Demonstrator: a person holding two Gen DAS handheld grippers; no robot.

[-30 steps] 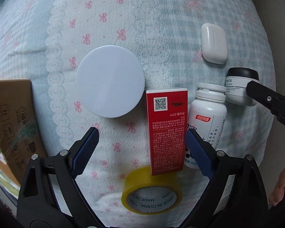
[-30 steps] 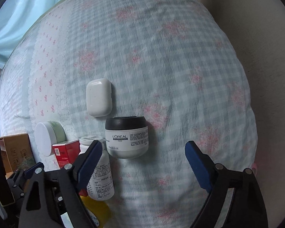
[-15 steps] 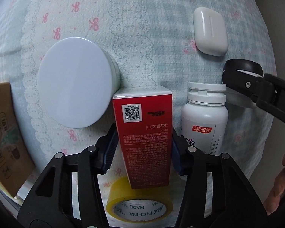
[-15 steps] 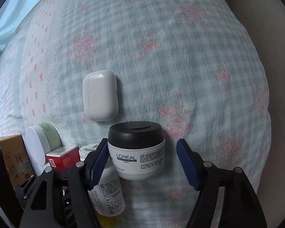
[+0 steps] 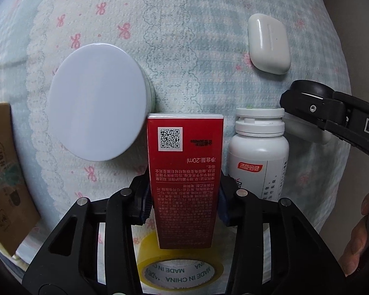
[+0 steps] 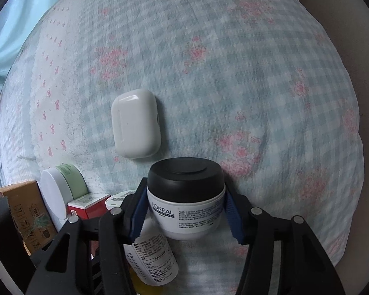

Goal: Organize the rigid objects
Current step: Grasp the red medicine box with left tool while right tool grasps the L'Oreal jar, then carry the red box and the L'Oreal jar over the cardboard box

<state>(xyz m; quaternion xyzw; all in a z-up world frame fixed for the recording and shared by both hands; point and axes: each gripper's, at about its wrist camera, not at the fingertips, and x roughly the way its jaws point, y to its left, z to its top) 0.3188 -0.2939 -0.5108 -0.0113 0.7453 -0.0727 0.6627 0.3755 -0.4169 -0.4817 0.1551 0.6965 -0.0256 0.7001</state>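
My left gripper [image 5: 184, 204] is shut on the red box [image 5: 185, 172], which lies lengthwise between the blue pads on the patterned bedspread. My right gripper [image 6: 184, 211] is shut on the L'Oreal jar [image 6: 185, 196], white with a black lid; its pads press both sides. The jar's lid shows behind the right gripper's finger in the left wrist view [image 5: 307, 91]. A white pill bottle [image 5: 258, 147] lies right of the red box, also in the right wrist view [image 6: 150, 258]. A white earbud case [image 5: 268, 44] [image 6: 135, 127] lies beyond the jar.
A round white-lidded green tin [image 5: 96, 115] [image 6: 61, 191] sits left of the red box. A yellow tape roll [image 5: 182, 270] lies under the left gripper. A brown carton [image 5: 2, 177] [image 6: 24, 211] is at the far left. A wall [image 6: 361, 49] borders the bed's right edge.
Both grippers moved forward and closed: the left on the red box, the right on the L'Oreal jar. One second ago both were open and farther back.
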